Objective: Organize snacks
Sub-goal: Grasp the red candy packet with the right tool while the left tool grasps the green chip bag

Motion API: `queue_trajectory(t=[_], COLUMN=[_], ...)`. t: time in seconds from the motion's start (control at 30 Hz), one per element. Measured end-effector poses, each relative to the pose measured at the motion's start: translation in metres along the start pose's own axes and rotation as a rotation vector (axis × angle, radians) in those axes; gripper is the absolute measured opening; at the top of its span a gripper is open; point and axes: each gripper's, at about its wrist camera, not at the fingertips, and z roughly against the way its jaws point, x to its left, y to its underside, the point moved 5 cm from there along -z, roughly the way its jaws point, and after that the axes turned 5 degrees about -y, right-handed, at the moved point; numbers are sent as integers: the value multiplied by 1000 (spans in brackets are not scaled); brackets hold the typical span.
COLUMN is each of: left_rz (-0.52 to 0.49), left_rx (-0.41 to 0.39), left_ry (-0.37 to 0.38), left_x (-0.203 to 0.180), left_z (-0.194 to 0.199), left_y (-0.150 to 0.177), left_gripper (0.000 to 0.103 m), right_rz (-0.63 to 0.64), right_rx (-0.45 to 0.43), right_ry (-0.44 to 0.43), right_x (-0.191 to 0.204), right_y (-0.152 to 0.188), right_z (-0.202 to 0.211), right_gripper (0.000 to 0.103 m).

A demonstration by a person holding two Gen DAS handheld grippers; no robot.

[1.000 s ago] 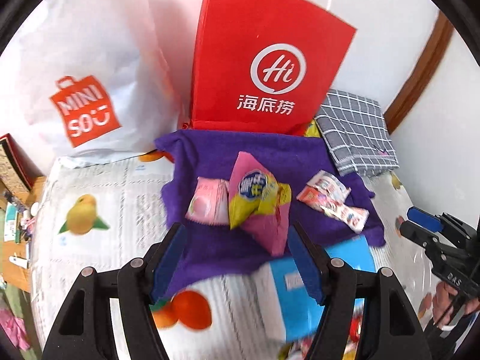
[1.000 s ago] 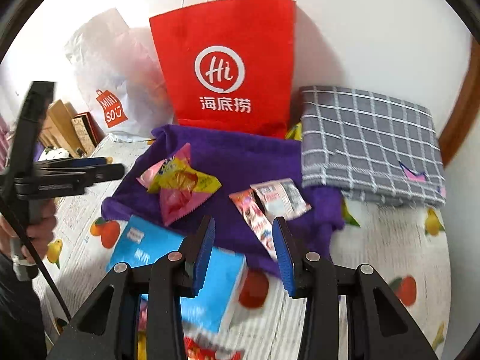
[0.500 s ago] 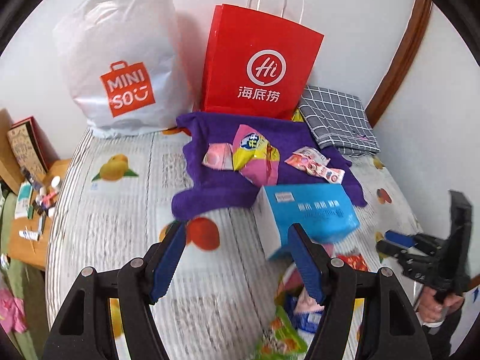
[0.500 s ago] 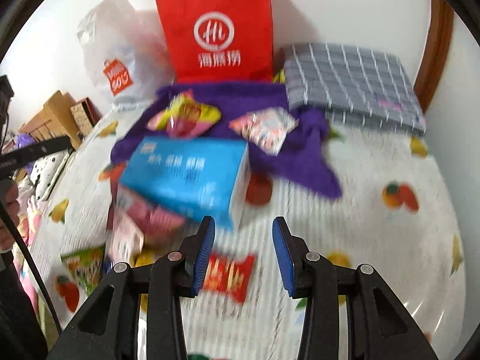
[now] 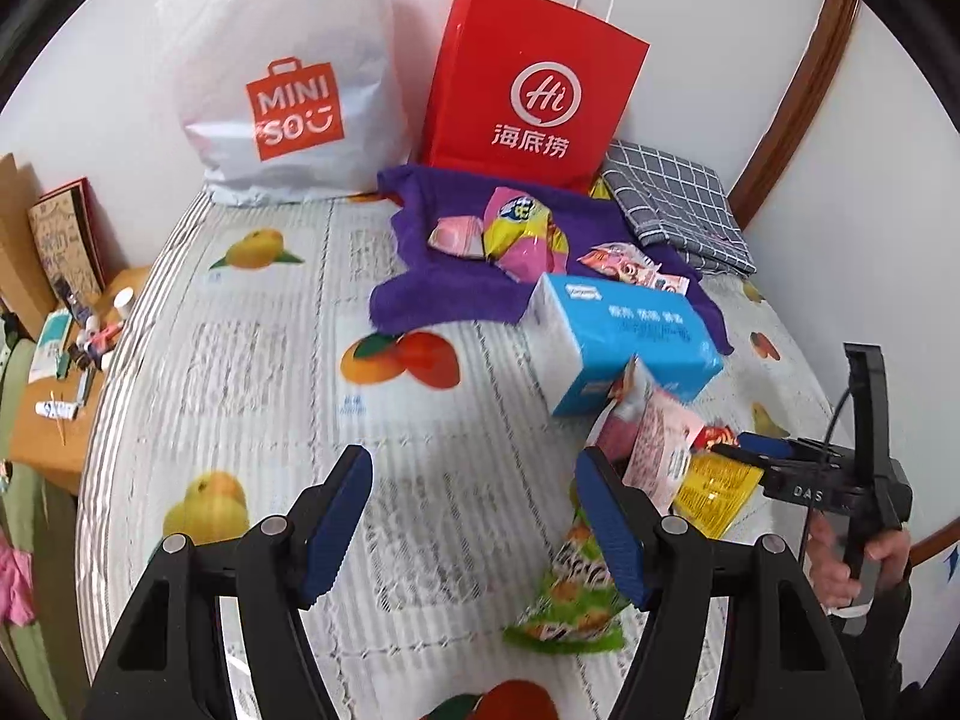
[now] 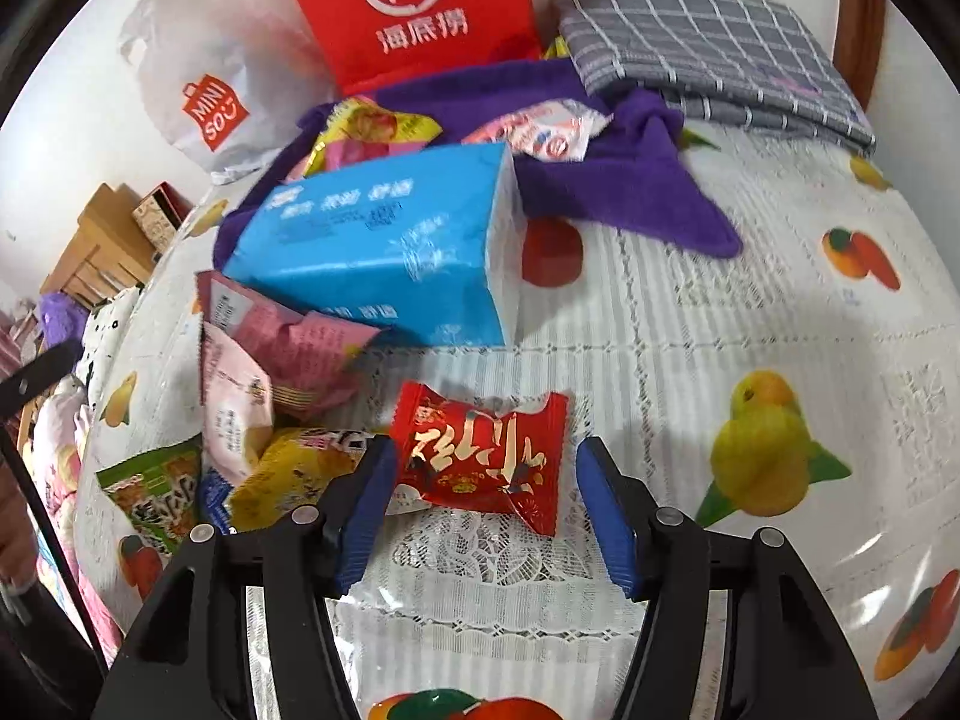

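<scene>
A red snack packet (image 6: 480, 459) lies on the fruit-print cloth between the open jaws of my right gripper (image 6: 486, 480), which does not touch it. Beside it lie a yellow packet (image 6: 288, 471), pink packets (image 6: 270, 360) and a green packet (image 6: 156, 492). A blue tissue pack (image 6: 384, 246) sits behind them. A purple towel (image 5: 444, 288) holds several snacks (image 5: 516, 234). My left gripper (image 5: 474, 492) is open and empty over bare cloth, left of the green packet (image 5: 576, 594). The right gripper (image 5: 750, 450) also shows in the left wrist view.
A red paper bag (image 5: 528, 96) and a white Miniso bag (image 5: 282, 84) stand against the back wall. A grey checked folded cloth (image 5: 678, 204) lies at the back right. A wooden side table (image 5: 66, 372) with small items stands left of the bed.
Both grippers pulled back from the purple towel toward the near side. The right gripper lowered over the loose packets and now frames the red packet.
</scene>
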Motion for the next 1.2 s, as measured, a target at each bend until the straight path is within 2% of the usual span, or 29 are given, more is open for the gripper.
queue_trajectory(t=[0.1, 0.2, 0.37, 0.43, 0.5, 0.6, 0.87, 0.97, 1.03, 1.2], left_rz=[18, 33, 55, 67, 72, 71, 18, -4, -16, -50], left_rx=[0, -14, -7, -2, 2, 5, 12, 8, 13, 30], left_ry=[4, -11, -13, -12, -11, -5, 50, 100, 125, 135], left_x=[7, 12, 17, 18, 18, 15, -12, -27, -34, -48], left_z=[1, 1, -5, -8, -10, -12, -12, -9, -9, -14], left_y=[8, 15, 26, 30, 34, 38, 44, 46, 48, 56], left_gripper=[68, 68, 68, 68, 68, 68, 68, 68, 68, 68], right_rz=[11, 40, 117, 155, 188, 200, 183, 190, 174, 149], right_rx=[9, -7, -45, -62, -80, -94, -192, -204, -199, -189], right_ry=[5, 24, 91, 118, 126, 104, 140, 164, 147, 125], right_x=[4, 9, 17, 18, 18, 11, -24, -30, -35, -38], right_y=[3, 1, 0, 1, 2, 6, 20, 23, 25, 24], right_z=[-9, -13, -20, -21, -19, -14, 14, 15, 15, 12], right_gripper=[62, 67, 67, 58, 52, 51, 51, 51, 51, 51])
